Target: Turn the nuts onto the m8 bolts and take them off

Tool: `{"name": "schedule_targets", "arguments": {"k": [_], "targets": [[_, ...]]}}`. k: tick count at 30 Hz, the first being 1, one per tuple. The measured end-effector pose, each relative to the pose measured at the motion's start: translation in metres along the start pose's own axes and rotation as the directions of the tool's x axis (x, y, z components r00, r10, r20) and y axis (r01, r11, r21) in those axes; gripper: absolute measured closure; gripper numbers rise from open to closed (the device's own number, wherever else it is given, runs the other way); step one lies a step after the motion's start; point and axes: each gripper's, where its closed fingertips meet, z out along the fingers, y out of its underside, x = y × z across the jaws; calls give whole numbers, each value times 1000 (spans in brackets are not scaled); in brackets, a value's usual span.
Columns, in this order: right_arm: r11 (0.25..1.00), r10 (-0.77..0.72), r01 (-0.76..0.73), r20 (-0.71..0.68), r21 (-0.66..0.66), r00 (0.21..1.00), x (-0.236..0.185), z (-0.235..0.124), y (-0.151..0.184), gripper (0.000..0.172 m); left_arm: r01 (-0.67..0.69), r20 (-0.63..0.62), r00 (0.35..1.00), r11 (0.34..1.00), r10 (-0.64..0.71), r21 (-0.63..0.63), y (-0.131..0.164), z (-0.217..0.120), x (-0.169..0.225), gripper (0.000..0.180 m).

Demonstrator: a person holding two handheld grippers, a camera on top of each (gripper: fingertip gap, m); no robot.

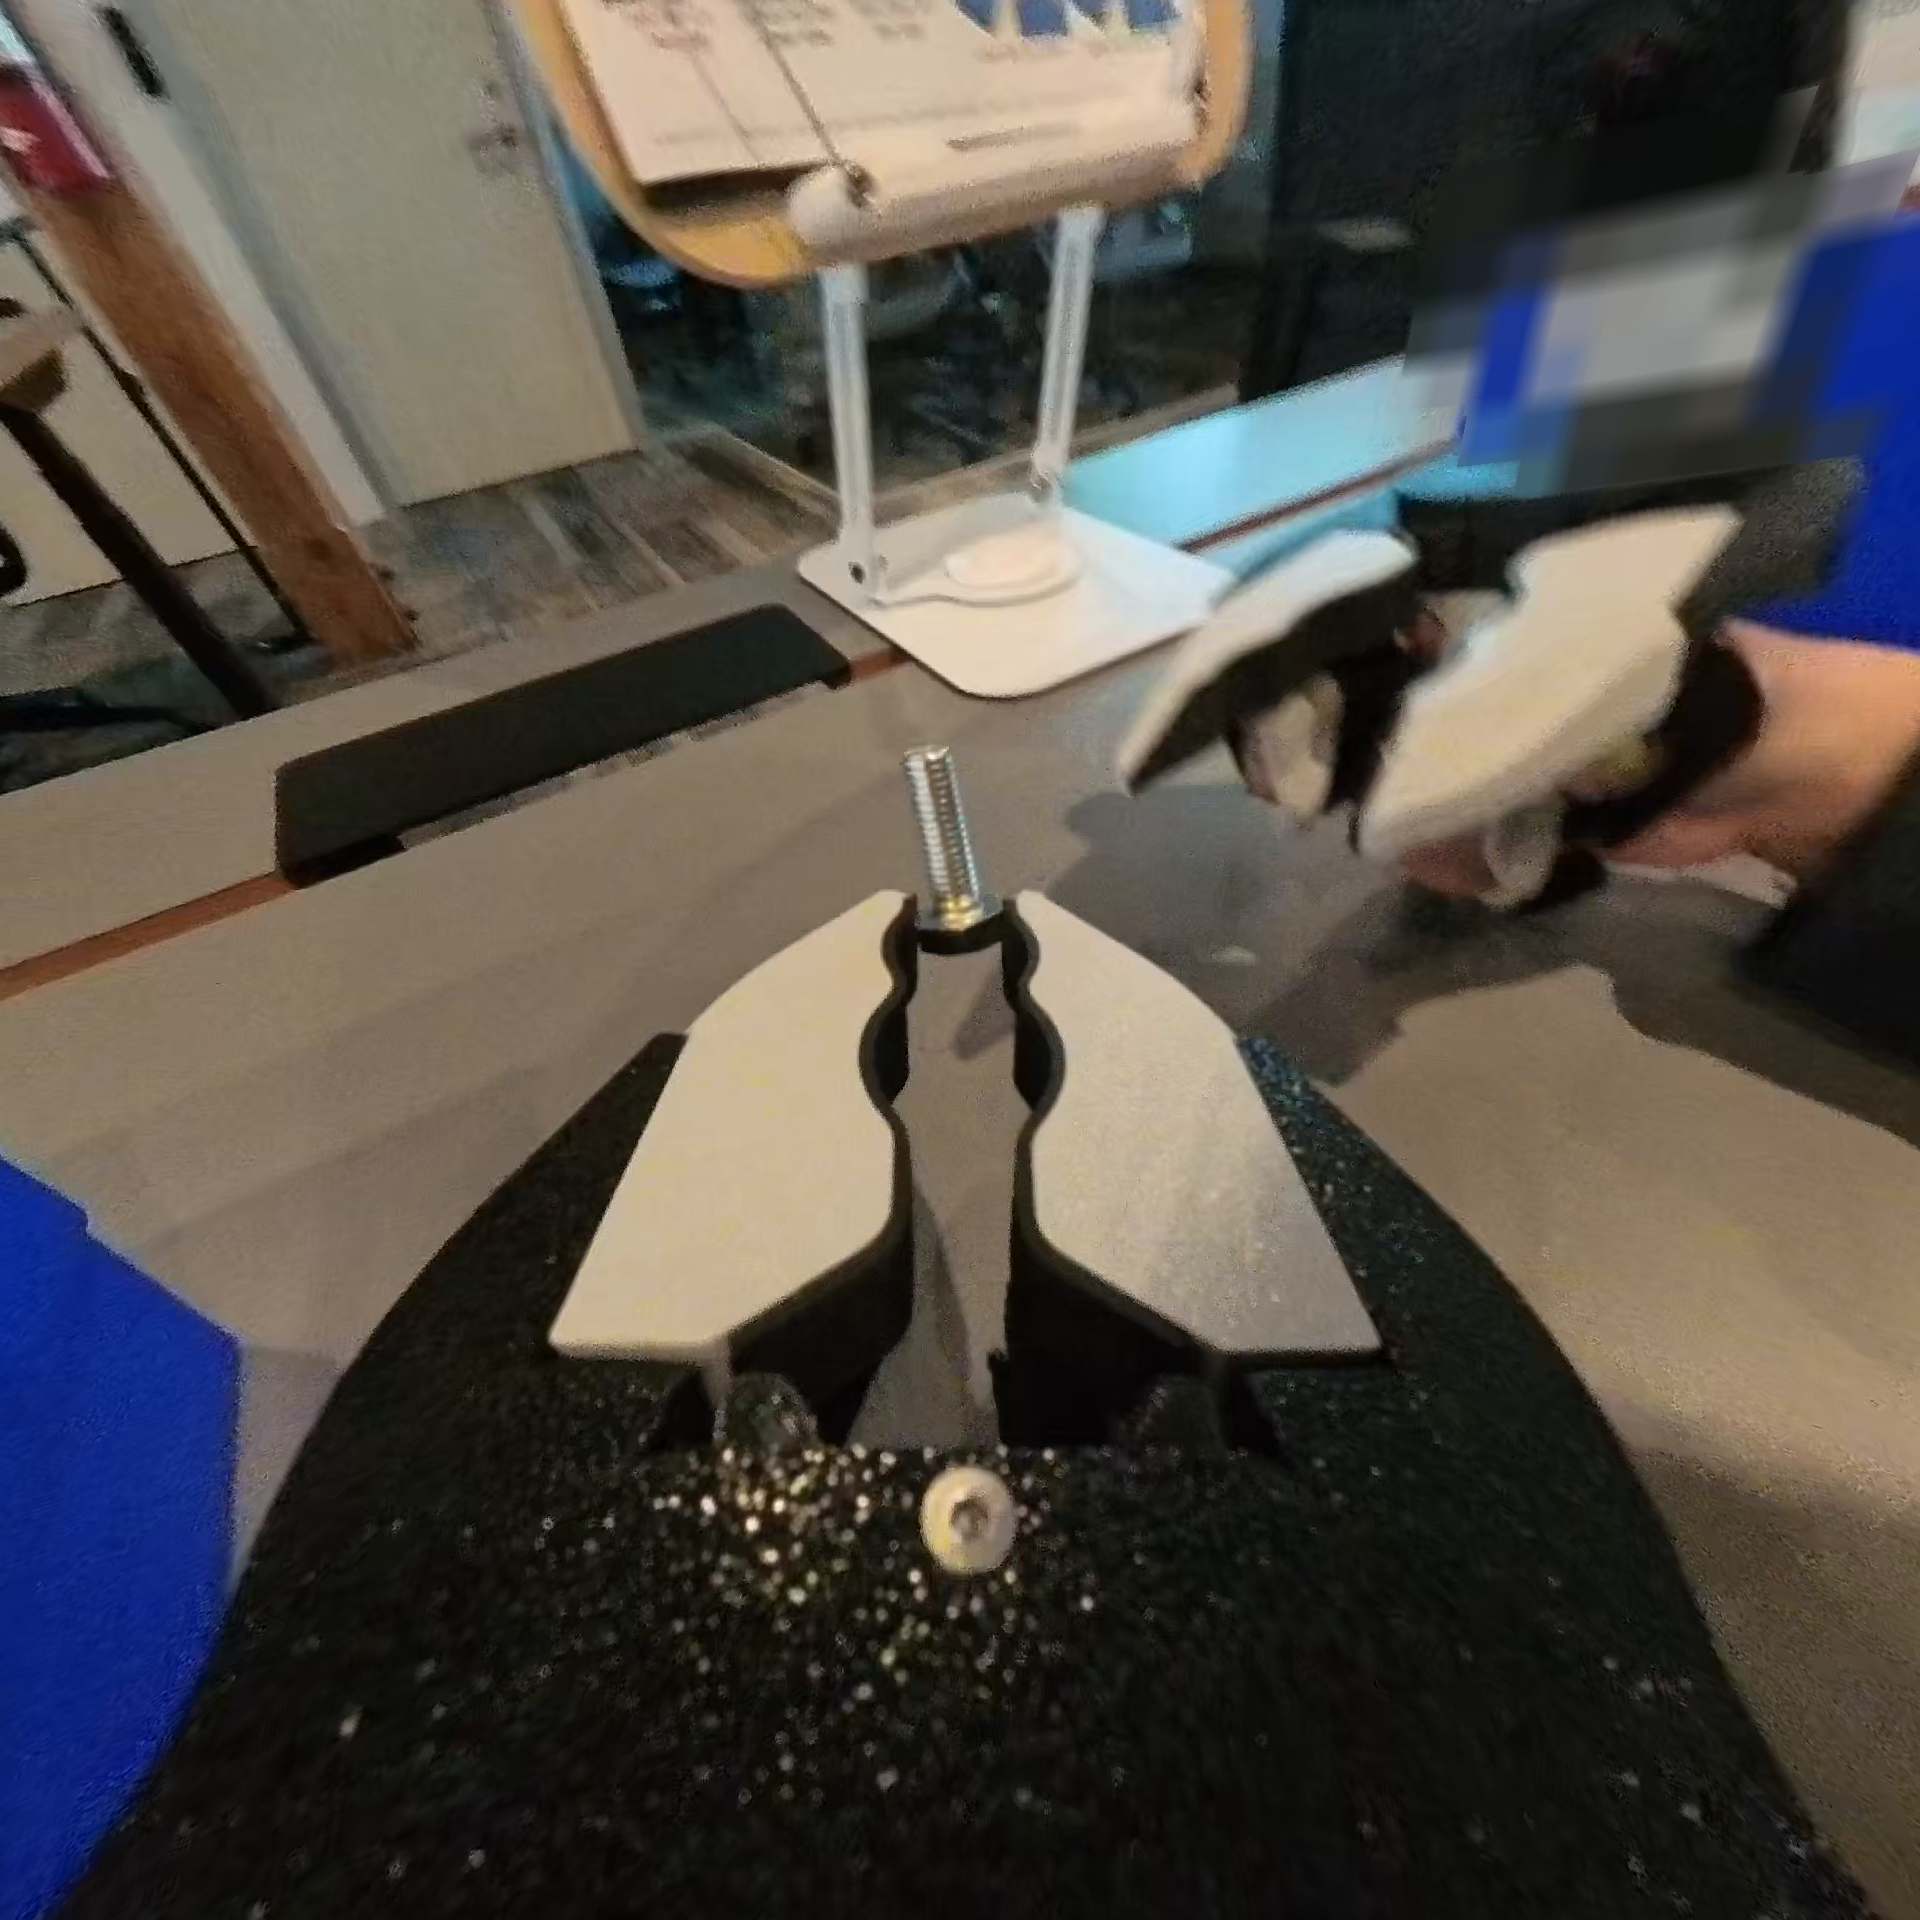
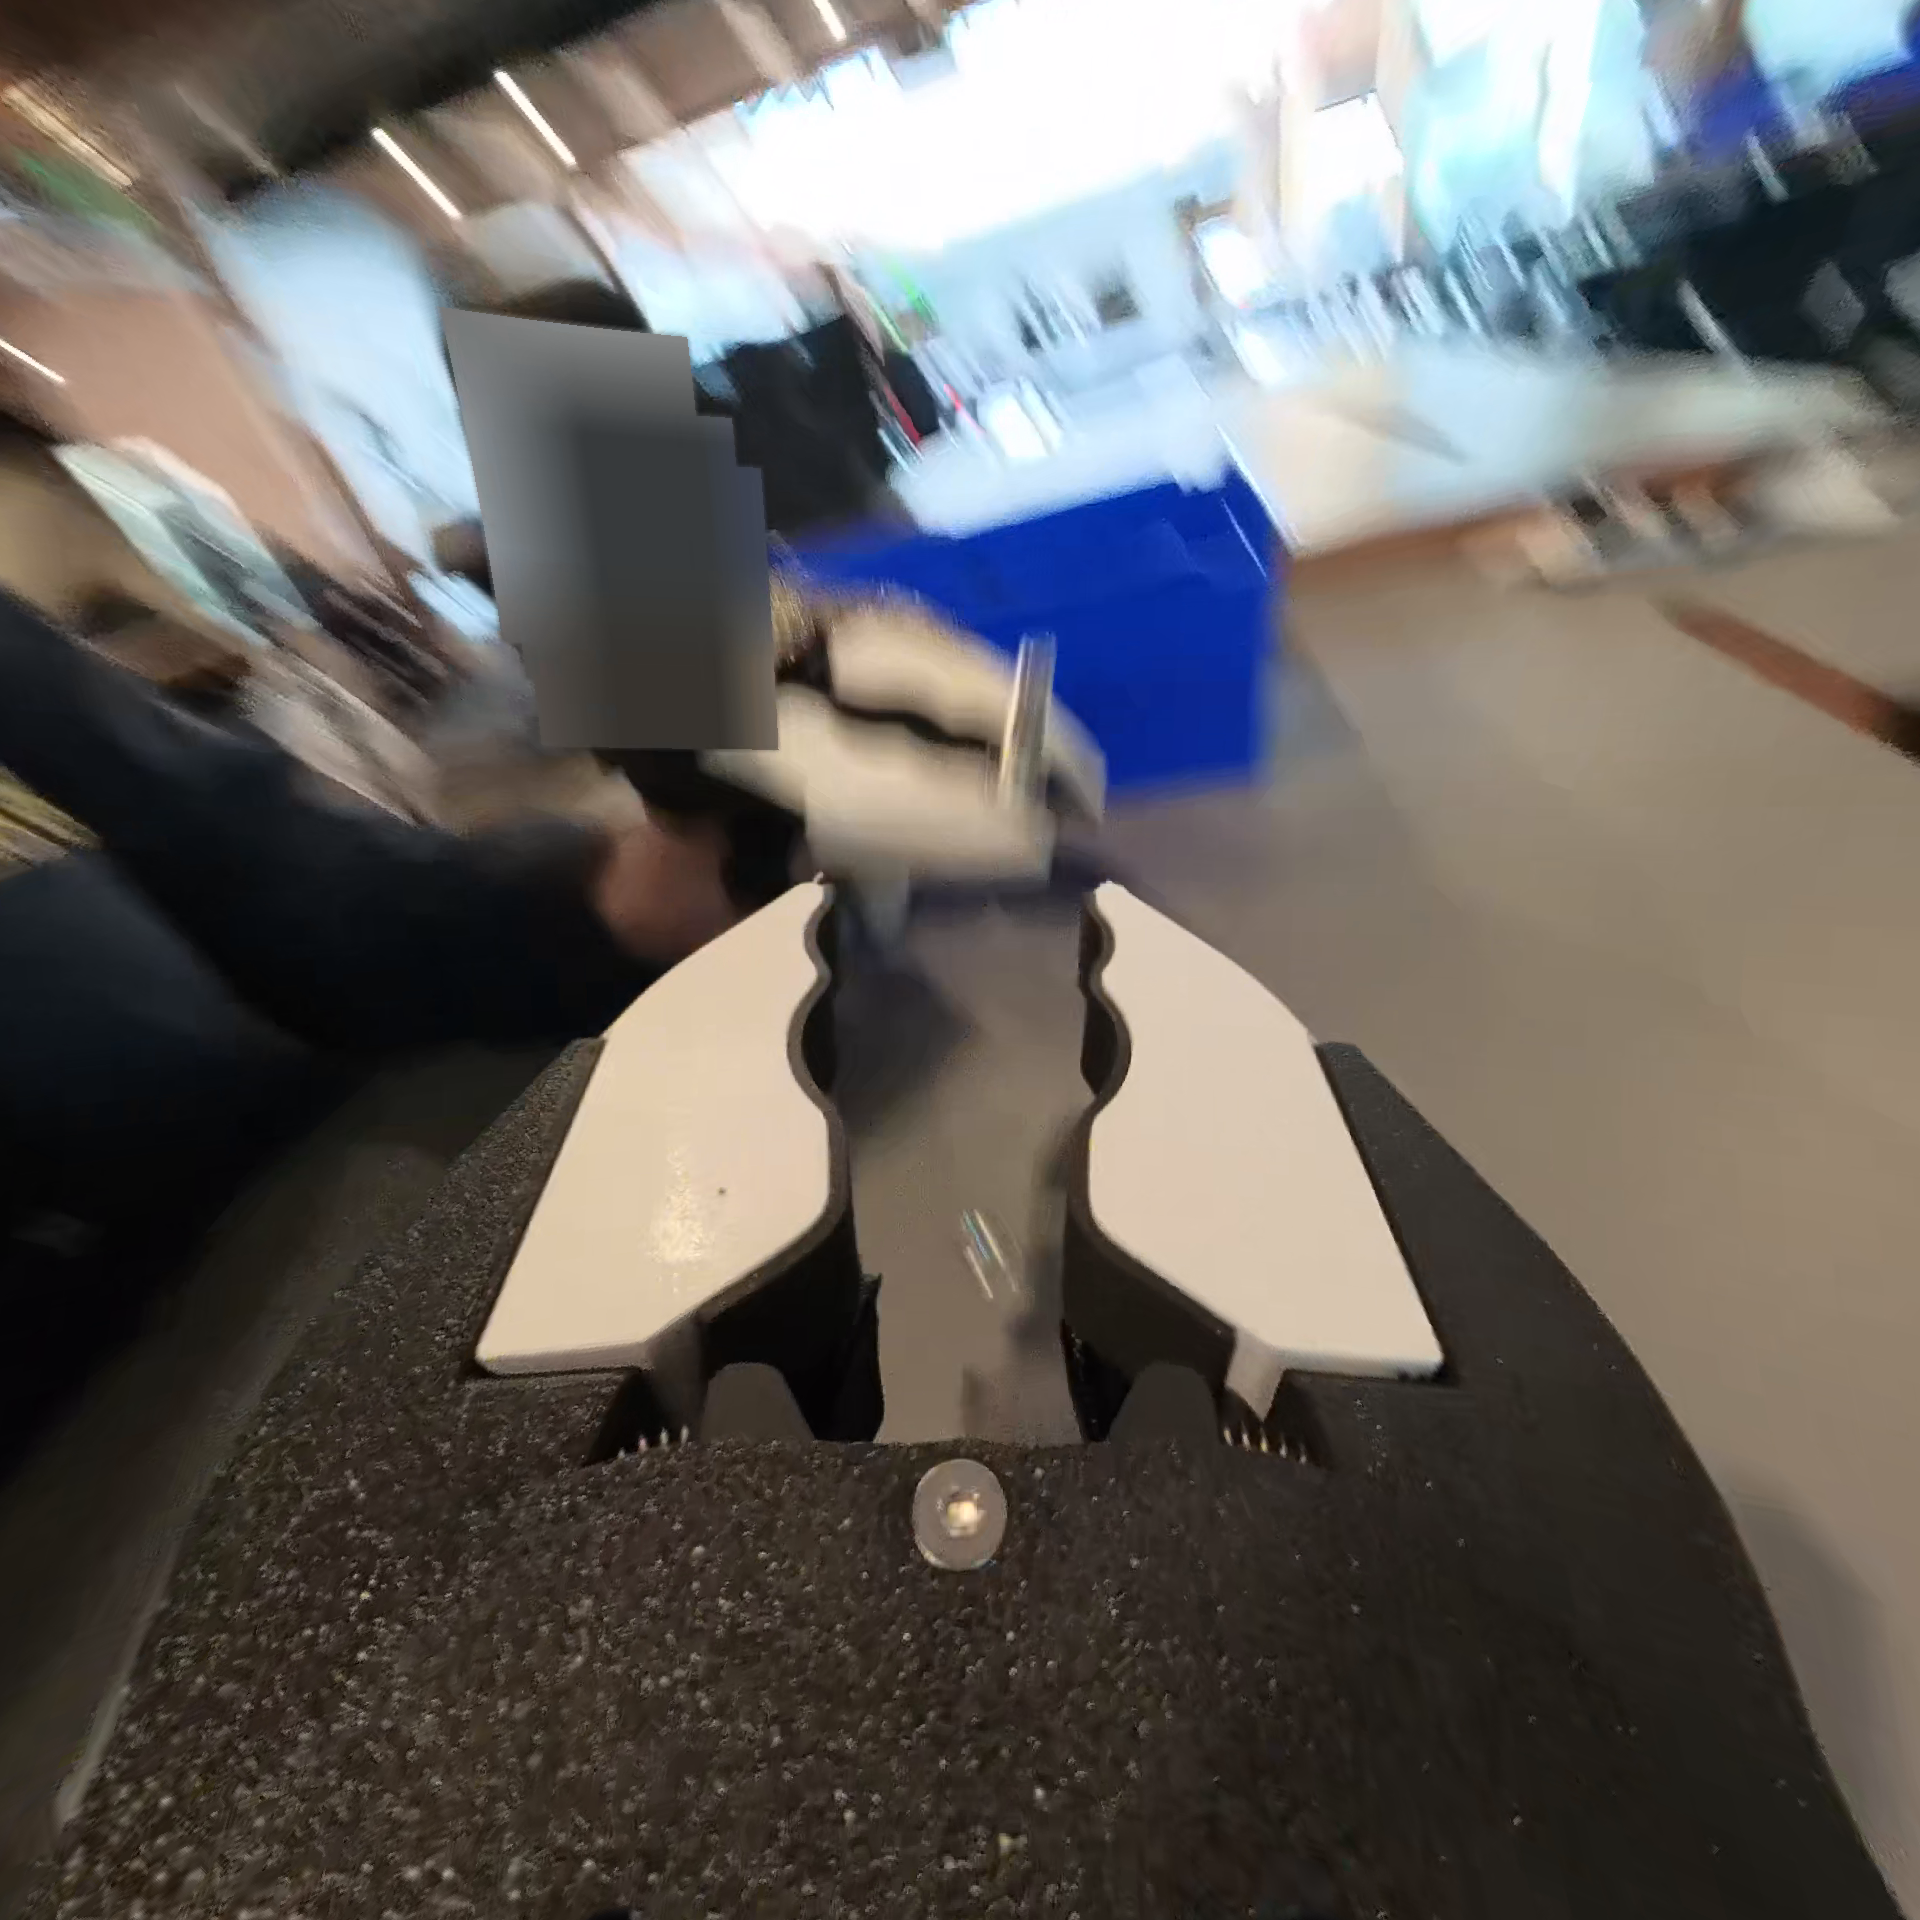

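— What's the left gripper [image 1: 958, 914] got, there in the middle of its own view?

— A silver bolt [image 1: 940, 831]. The two pale fingertips are pinched on its hex head, one on each side, and the threaded shank stands upright above them, bare as far as I can see.

— And the right gripper [image 2: 956, 904]?

— Its fingers stand wide apart, with only grey table [image 2: 1558, 935] showing between them. From the left side you see it at the right of the frame, blurred, spread open above the tabletop, with a hand [image 1: 1808, 748] wrapped round it.

— Any nut about?

— There's a small pale speck on the table just right of the left fingertips, but I cannot tell what it is. The right view is smeared; above centre I can make out the other gripper with the bolt as a bright streak, against something blue.

— Further out?

— A black strip [image 1: 561, 717] lies across the table in the upper left, and a white stand [image 1: 997, 613] carrying a board sits at top centre
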Motion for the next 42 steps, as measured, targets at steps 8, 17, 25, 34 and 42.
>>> {"name": "schedule_targets", "arguments": {"k": [8, 17, 25, 34, 42], "targets": [[937, -115, 96, -35, -335, 993, 1, -5, 54, 141, 98, -2, 995, 974, -99, 204, -30, 32, -15, 166], [812, -213, 108, -119, -574, 970, 1, -3, 93, 139, 74, -79, 995, 962, -55, 263, -26, 19, -7, 166], [810, -212, 66, -185, -583, 960, 4, -1, 95, 145, 91, -150, 987, 966, -55, 240, -24, 23, 2, 165], [813, -181, 45, -179, -581, 967, 2, 1, 96, 158, 111, -228, 972, 966, -57, 233, -26, 25, 13, 165], [860, -212, 35, -295, -509, 932, 6, -32, 50, 158, 121, -343, 939, 966, -37, 228, -27, 31, 37, 165]]}}
